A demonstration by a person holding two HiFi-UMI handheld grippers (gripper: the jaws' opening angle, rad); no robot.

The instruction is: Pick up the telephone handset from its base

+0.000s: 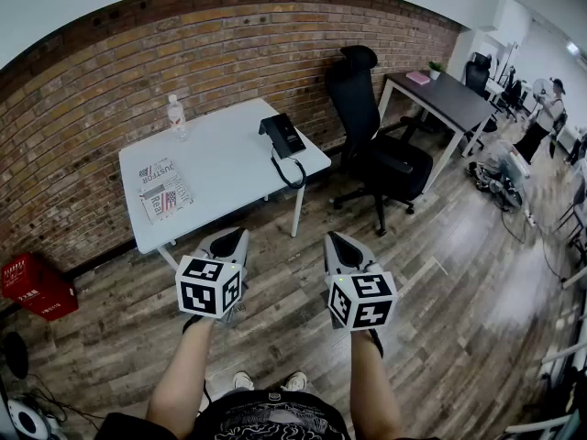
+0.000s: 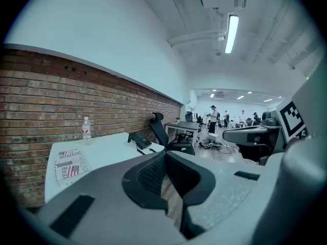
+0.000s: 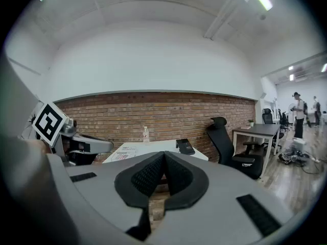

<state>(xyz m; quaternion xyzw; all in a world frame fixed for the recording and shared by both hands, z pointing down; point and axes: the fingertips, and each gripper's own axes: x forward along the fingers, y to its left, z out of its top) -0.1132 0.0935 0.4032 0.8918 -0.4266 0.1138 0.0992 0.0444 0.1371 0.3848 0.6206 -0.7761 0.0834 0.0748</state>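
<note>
Our left gripper is clenched, jaw tips pressed together with nothing between them. The right gripper is clenched and empty too. Both are held out over the wooden floor, well short of the white counter.

The black telephone sits at twelve o'clock from the two grippers, near the counter's right edge. The handset lies seated on its base, and the cord loops over the counter's front edge. We judge that the approach is the step in hand and nothing has been reached yet. Next we need to close in on the counter, let one gripper's jaws part, and line them across the handset's grip. Then we lift it straight off, minding the cord's pull.

At ten o'clock from the left gripper lies a newspaper. Its headline seems to begin "JUST", with "Real" beside a flag picture, though we cannot be sure. The label on the water bottle at eleven o'clock is too small to read. So is the white print on the red crate at nine o'clock.
</note>
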